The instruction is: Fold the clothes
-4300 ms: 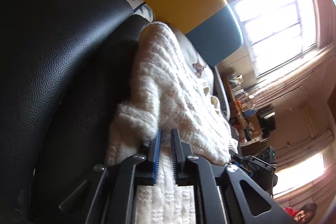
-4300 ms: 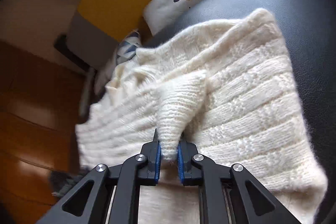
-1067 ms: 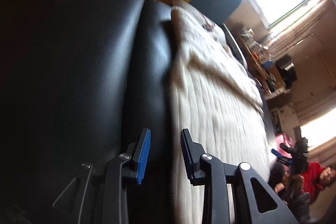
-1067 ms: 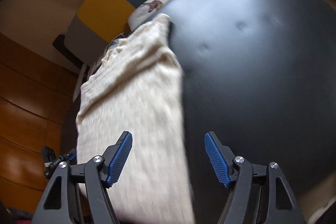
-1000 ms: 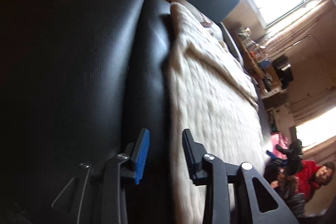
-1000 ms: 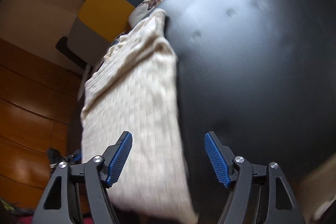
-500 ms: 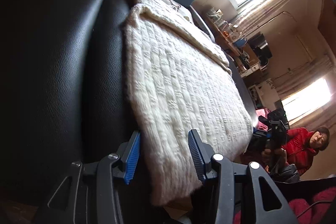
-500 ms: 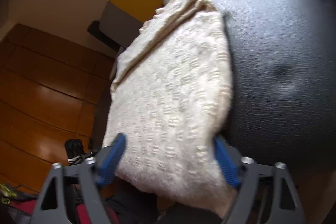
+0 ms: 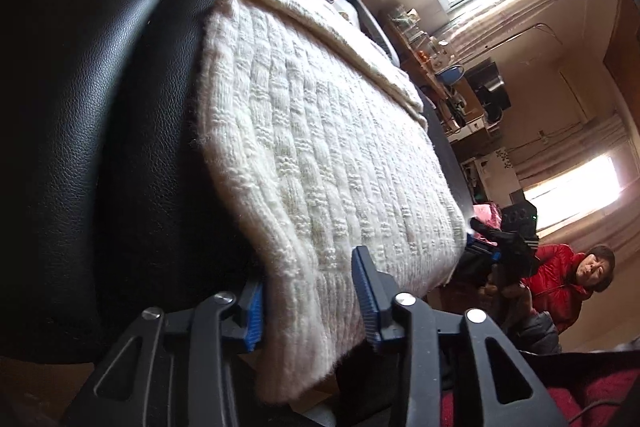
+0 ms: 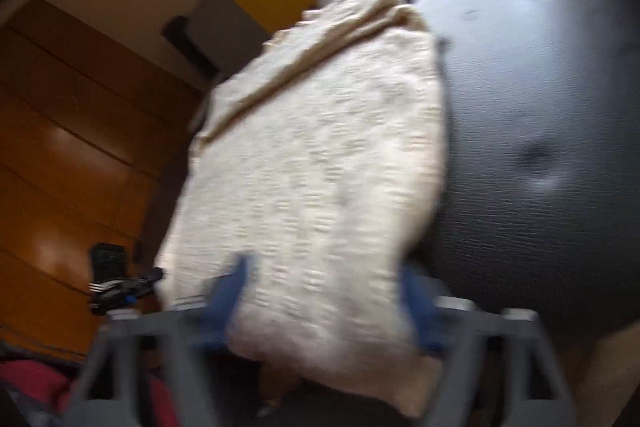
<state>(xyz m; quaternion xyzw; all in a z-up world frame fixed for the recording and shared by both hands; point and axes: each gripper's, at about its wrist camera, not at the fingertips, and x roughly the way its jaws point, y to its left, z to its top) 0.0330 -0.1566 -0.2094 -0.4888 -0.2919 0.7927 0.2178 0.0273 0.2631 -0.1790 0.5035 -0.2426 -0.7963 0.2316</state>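
Black leather cushion (image 9: 100, 99) carries a cream knitted sweater (image 9: 320, 155), folded flat, its near edge hanging over the cushion's front. Left gripper (image 9: 310, 301) and right gripper (image 10: 324, 301) each straddle that hanging edge, jaws spread wide, gripping nothing.

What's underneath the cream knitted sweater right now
The sweater lies on a black leather cushion, its near edge hanging over the front. Whatever is directly under the knit is covered and cannot be seen.
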